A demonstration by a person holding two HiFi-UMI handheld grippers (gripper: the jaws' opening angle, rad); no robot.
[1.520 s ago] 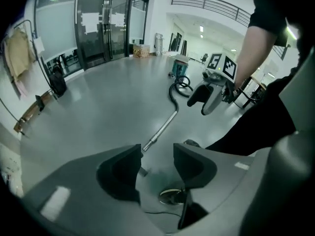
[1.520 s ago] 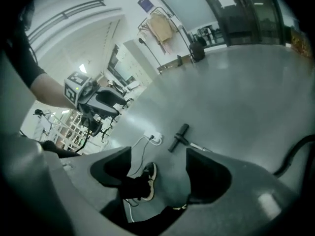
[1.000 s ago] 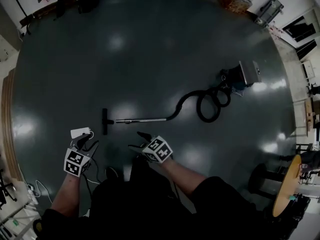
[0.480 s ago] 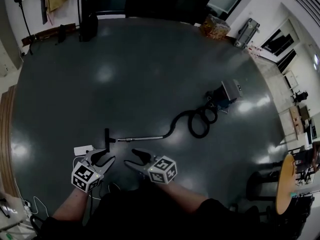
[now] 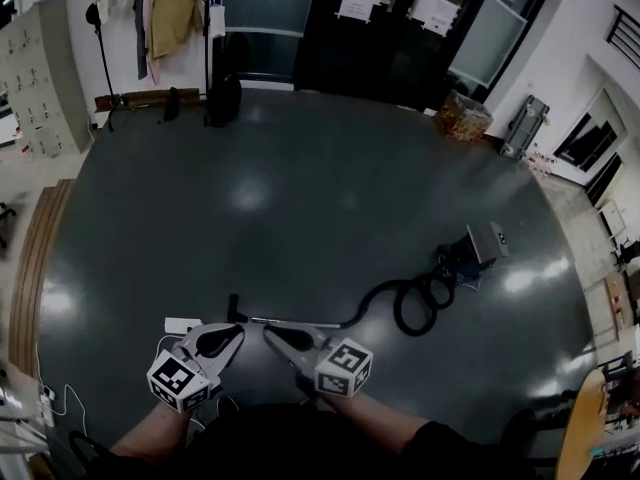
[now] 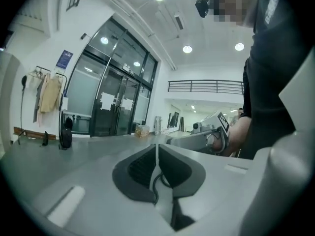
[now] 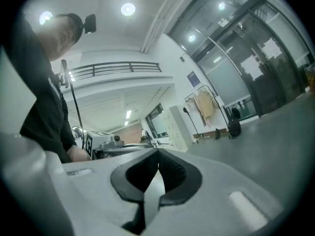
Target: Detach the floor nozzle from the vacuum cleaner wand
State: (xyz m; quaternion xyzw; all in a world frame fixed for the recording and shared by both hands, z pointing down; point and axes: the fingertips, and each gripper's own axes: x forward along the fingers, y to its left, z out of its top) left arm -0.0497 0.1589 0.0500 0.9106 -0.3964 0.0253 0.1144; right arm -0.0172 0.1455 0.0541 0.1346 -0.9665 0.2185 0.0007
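Note:
On the dark floor lies the black floor nozzle, with the thin metal wand running right from it. At this size I cannot tell whether they are joined. My left gripper is held in the air below the nozzle, well above the floor. Its jaws are closing, the tips meet, and nothing is between them. My right gripper hangs beside it, shut and empty. Both point level across the room.
A black hose coils from the wand to the vacuum body at the right. A white block with a cable lies left of the nozzle. Glass doors, a coat rack and a box line the far side.
Both grippers have risen from near the floor and tilted up to level. Their jaws, open before, have come together. The head view has tipped up to show the far wall.

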